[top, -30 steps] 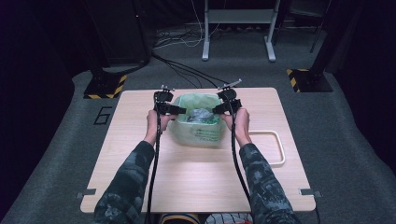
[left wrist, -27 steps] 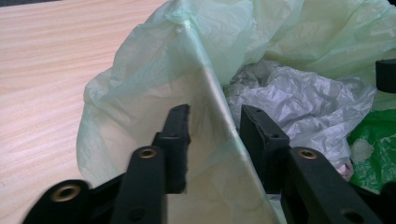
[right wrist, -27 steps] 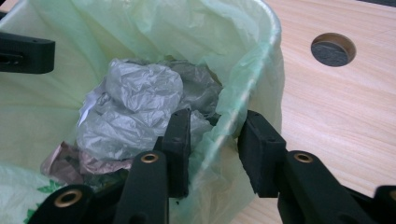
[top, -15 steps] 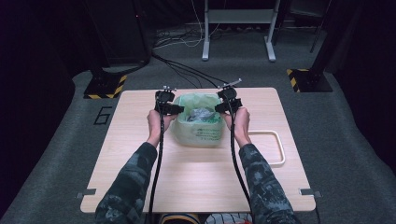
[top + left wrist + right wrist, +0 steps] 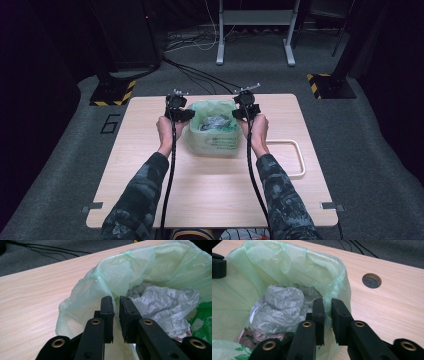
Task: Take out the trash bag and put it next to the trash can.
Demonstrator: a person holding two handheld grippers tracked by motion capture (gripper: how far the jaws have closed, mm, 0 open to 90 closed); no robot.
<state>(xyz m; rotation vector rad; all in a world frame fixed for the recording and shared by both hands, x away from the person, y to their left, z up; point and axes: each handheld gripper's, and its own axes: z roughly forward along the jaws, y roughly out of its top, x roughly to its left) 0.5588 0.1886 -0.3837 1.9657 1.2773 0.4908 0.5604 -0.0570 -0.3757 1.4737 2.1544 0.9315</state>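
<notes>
A pale green bag (image 5: 215,142) lines a bin in the middle of the table and holds crumpled grey plastic (image 5: 165,305) and other waste. My left gripper (image 5: 187,115) is at the bag's left rim. In the left gripper view its jaws (image 5: 116,300) have just been closing and pinch the thin green film between the pads. My right gripper (image 5: 237,112) is at the right rim. Its jaws (image 5: 327,302) have also just been closing, and they nip the bag's edge beside the grey plastic (image 5: 282,305).
The wooden table (image 5: 210,190) has bare room in front of the bag. A white loop-shaped frame (image 5: 301,160) lies at its right side. A round hole (image 5: 371,280) sits in the tabletop beyond the right rim. Cables run across the floor behind the table.
Both hands stay at the bag's two sides; the high view shows no clear shift of hands or bag.
</notes>
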